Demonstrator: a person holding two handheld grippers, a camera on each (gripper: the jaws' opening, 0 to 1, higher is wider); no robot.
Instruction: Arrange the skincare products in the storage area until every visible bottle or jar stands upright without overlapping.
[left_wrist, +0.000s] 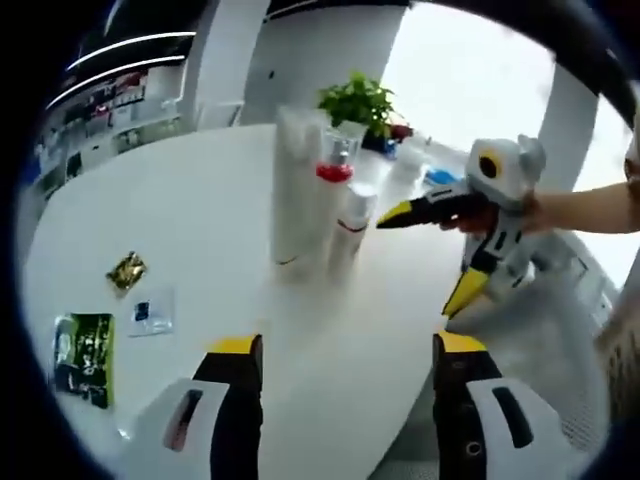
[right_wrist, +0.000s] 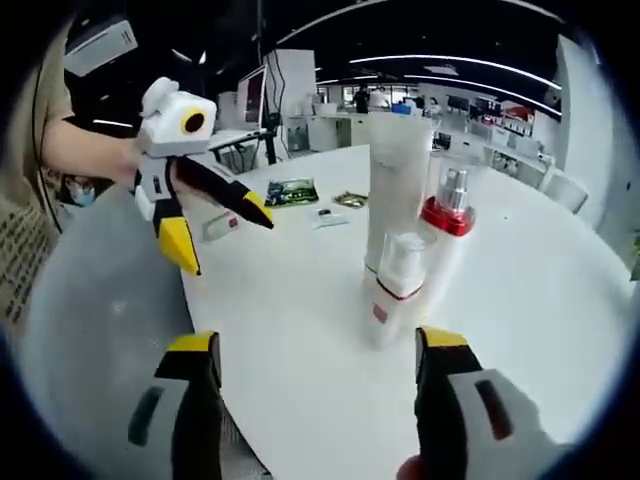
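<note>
Three skincare products stand upright, close together, on the white table (left_wrist: 180, 200). They are a tall white tube (left_wrist: 297, 190), a bottle with a red collar and clear cap (left_wrist: 335, 175), and a short white bottle with a red band (left_wrist: 352, 225). My left gripper (left_wrist: 348, 345) is open and empty, short of them. My right gripper (left_wrist: 432, 255) comes in from the right, open, its upper jaw pointing at the short bottle. In the right gripper view the tube (right_wrist: 398, 180), red-collared bottle (right_wrist: 448, 225) and short bottle (right_wrist: 395, 285) stand just beyond my open right gripper (right_wrist: 318, 342). The left gripper (right_wrist: 225, 238) hangs open at the left.
A green packet (left_wrist: 83, 355), a gold sachet (left_wrist: 126, 270) and a small clear sachet (left_wrist: 152, 312) lie flat at the table's left. A potted plant (left_wrist: 357, 100) stands behind the bottles. The table edge curves near my jaws. A person's arm (left_wrist: 590, 205) holds the right gripper.
</note>
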